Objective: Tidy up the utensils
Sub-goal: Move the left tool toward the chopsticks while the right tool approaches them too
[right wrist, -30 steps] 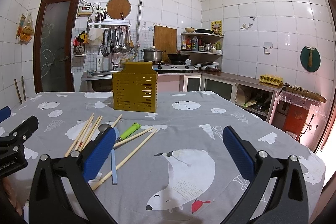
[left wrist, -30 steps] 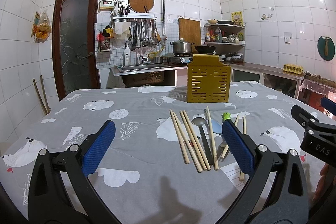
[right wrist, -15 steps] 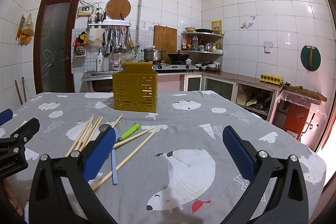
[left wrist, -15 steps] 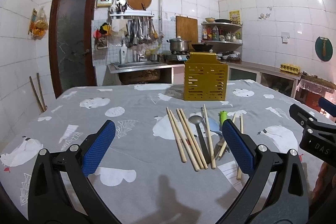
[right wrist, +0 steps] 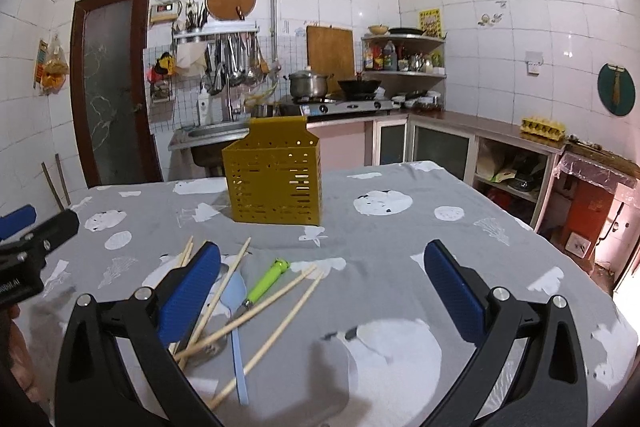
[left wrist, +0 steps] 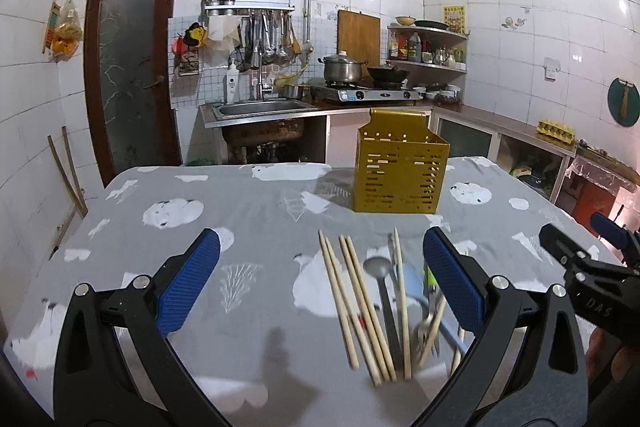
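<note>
Bench (left wrist: 248,227) under grey cloth carries the yellow holder (left wrist: 400,175) at the far side, empty as far as shows; chopsticks (left wrist: 352,299), spoon (left wrist: 378,269) and green-handled tool (right wrist: 266,281) lie near. Both grippers, left (left wrist: 320,283) and right (right wrist: 320,287), hover with jaws spread: first pick pending, probably chopsticks.

— How many chopsticks (left wrist: 371,307) do you count?
— Seven for sure; a finger hides some.
— And the rest?
— One metal spoon (left wrist: 378,267), one blue spoon (right wrist: 234,291), one green-handled utensil (right wrist: 268,281), one yellow holder (left wrist: 400,179).
</note>
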The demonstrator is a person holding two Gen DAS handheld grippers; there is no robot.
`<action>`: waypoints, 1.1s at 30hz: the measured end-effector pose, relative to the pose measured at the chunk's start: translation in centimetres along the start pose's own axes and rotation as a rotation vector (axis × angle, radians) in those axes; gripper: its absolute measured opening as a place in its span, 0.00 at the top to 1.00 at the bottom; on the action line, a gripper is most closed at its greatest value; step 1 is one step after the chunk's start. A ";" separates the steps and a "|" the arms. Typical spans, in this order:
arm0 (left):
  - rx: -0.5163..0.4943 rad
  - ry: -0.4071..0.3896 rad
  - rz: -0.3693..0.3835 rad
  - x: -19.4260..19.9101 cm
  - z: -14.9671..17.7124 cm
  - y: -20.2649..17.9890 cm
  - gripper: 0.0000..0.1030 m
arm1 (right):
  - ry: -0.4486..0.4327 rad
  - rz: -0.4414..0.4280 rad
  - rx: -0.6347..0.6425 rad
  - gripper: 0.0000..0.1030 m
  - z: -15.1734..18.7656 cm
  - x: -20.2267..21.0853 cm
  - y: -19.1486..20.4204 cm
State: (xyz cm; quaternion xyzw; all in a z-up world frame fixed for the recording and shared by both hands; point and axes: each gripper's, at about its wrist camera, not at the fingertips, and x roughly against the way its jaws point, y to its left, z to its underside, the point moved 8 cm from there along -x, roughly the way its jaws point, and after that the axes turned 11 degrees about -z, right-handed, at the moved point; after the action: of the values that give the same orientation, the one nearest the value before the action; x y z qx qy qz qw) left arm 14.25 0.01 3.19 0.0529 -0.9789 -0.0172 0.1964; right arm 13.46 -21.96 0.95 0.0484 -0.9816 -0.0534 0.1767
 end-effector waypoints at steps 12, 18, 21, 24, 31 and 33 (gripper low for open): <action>-0.029 0.134 0.015 -7.5 -1.3 -1.7 0.05 | 0.129 0.069 0.010 0.04 -1.0 -6.7 -0.7; -0.045 0.188 0.000 -10.7 -0.8 -2.0 0.05 | 0.184 0.103 0.005 0.04 -0.3 -9.8 -1.8; -0.042 0.219 -0.002 -12.3 -0.5 -1.9 0.05 | 0.221 0.108 -0.008 0.04 0.1 -11.4 -2.5; -0.034 0.255 -0.014 -13.9 -0.3 -1.5 0.05 | 0.252 0.120 -0.018 0.04 0.5 -12.5 -3.1; -0.011 0.381 -0.015 -17.7 1.8 -0.7 0.08 | 0.331 0.157 -0.036 0.05 2.7 -14.6 -4.0; -0.015 0.404 -0.008 -18.2 2.6 -0.9 0.12 | 0.345 0.163 -0.044 0.10 3.2 -14.9 -4.3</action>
State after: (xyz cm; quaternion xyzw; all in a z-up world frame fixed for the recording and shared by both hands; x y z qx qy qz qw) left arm 30.05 1.17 -6.24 0.0579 -0.9192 -0.0145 0.3893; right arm 26.58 -24.25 -7.70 -0.0266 -0.9360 -0.0511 0.3473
